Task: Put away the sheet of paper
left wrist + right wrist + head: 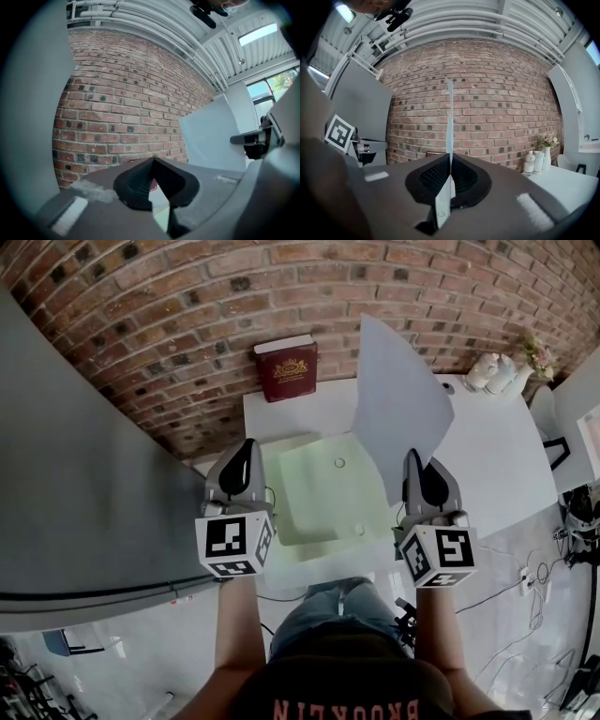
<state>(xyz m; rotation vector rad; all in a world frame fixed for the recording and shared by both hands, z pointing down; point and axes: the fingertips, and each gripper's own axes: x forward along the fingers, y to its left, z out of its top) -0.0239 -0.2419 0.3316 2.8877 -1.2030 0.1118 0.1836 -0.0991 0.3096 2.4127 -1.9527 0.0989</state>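
Right hand-held gripper [413, 463] pinches sheet [401, 399] over empty green folder [314, 495]; left hand-held gripper [247, 452] closed.

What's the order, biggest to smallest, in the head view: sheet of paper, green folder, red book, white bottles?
1. The sheet of paper and green folder: about alike; the sheet is lifted nearer the camera, so unsure.
2. The red book.
3. The white bottles.

Bright even daylight, perhaps from the skylight [255, 33]; fisheye warp, dark blurred edges.
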